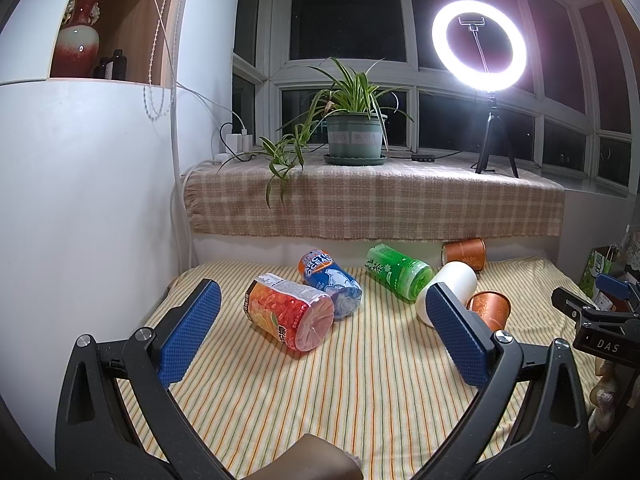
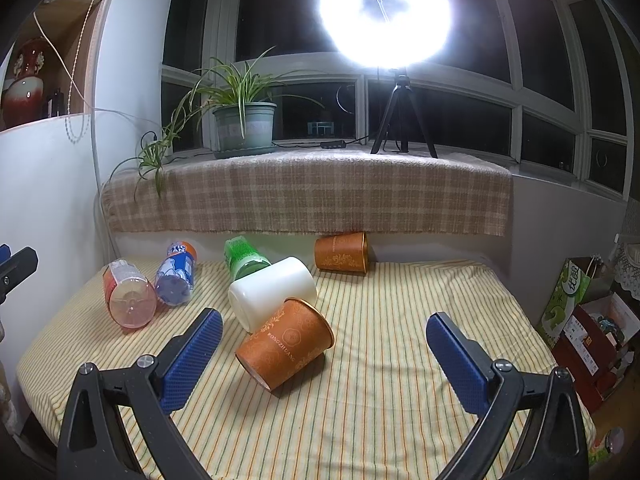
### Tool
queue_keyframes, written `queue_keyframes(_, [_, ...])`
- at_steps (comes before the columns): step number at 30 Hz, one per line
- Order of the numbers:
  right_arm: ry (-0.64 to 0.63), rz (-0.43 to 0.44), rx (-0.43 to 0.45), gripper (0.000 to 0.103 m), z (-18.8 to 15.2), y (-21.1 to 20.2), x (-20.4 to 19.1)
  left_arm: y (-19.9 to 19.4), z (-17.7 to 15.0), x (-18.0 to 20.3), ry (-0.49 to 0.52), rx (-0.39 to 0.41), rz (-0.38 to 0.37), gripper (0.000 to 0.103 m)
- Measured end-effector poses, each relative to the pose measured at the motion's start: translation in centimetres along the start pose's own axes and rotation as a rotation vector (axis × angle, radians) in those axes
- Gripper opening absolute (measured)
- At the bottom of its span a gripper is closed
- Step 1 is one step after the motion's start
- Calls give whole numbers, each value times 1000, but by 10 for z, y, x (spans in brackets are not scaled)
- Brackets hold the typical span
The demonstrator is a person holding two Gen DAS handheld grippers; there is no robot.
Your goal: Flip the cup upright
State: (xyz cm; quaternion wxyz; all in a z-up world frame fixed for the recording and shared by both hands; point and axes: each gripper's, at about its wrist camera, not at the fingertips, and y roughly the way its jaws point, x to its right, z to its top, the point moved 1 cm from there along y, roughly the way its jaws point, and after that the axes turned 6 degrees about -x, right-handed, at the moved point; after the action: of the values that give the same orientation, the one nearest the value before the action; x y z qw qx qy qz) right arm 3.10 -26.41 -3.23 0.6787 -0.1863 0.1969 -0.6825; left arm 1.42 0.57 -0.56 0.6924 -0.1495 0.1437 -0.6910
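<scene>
An orange paper cup (image 2: pixel 286 346) lies tilted on its side on the striped cloth (image 2: pixel 380 380), leaning against a white cup (image 2: pixel 272 292) that also lies on its side. A second orange cup (image 2: pixel 342 254) lies on its side at the back by the wall. In the left wrist view the near orange cup (image 1: pixel 489 309), white cup (image 1: pixel 450 286) and far orange cup (image 1: pixel 465 252) sit right of centre. My right gripper (image 2: pixel 324 320) is open and empty, just short of the near orange cup. My left gripper (image 1: pixel 323 294) is open and empty, in front of the bottles.
Three bottles lie on the cloth: an orange one (image 1: pixel 288 316), a blue one (image 1: pixel 332 282) and a green one (image 1: pixel 398 270). A checked cloth (image 1: pixel 372 200) drapes the sill with a potted plant (image 1: pixel 352 136) and ring light (image 1: pixel 479 48). Boxes (image 2: pixel 588 328) stand at the right.
</scene>
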Motion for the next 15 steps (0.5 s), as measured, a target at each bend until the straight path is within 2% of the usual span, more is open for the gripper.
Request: queue_keyframes(15, [8,2,-20,103,-1,5,2,1,0,0,1,-4,-1,103])
